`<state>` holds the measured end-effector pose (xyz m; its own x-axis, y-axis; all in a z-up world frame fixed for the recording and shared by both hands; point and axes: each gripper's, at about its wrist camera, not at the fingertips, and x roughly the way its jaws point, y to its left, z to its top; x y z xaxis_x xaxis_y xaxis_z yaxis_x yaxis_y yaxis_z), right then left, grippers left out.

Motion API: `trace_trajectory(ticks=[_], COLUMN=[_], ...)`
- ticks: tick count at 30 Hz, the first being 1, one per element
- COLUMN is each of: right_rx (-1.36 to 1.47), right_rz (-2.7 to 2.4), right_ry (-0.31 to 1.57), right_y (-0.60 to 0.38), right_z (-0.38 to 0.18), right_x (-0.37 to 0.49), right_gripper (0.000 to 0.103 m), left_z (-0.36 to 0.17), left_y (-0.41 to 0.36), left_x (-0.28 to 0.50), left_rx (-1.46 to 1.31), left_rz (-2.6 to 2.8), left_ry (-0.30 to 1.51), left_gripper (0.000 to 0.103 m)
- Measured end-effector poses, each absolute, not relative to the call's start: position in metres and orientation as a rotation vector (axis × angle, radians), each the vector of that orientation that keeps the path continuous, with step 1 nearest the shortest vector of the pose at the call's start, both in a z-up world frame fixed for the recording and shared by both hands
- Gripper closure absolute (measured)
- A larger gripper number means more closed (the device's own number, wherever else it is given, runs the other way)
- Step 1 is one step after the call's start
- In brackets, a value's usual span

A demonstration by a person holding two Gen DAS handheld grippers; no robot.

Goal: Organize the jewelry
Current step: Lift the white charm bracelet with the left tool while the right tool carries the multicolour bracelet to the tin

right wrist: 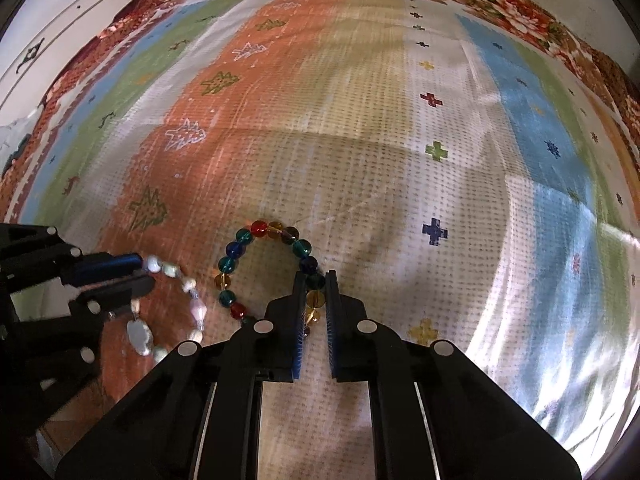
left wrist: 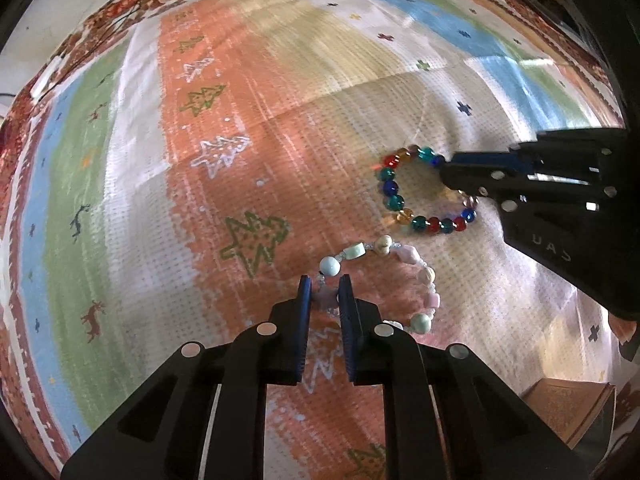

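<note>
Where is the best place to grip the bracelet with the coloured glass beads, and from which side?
Grip the coloured bracelet across its bead strand at the near arc, coming steeply from above. It lies flat on the cloth as an open ring, so one finger fits inside, one outside. The right tongs already pinch there.

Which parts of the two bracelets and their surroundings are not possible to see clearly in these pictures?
- Pastel bracelet: in the left wrist view, its near part is hidden behind the left gripper, which is shut on it.
- Colourful bracelet: in the right wrist view, the beads nearest the camera are hidden by the right gripper, shut on it.
- Brown box: cut off at the lower right edge of the left wrist view; whether it holds anything cannot be seen.
</note>
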<state>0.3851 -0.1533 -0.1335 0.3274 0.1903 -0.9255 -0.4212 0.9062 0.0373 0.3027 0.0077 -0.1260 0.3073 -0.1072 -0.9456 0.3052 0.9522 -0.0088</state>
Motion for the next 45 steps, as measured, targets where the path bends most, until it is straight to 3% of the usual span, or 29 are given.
trace_trajectory(ticks=[20,45], right_rx=[-0.196,-0.153], right_rz=[0.433,0.486], right_ry=[1.019,0.892], right_y=[-0.157,-0.177], right_z=[-0.058,-0.01], right_x=[0.337,0.273], right_gripper=[0.093,0.093], left_z=[-0.061,-0.007], left_y=[0.037,0.032], left_x=[0.278,0.214], left_rx=[0.011,-0.087], left_rz=[-0.188,-0.156], left_ry=[1.102,0.957], left_gripper=[0.09,0.09])
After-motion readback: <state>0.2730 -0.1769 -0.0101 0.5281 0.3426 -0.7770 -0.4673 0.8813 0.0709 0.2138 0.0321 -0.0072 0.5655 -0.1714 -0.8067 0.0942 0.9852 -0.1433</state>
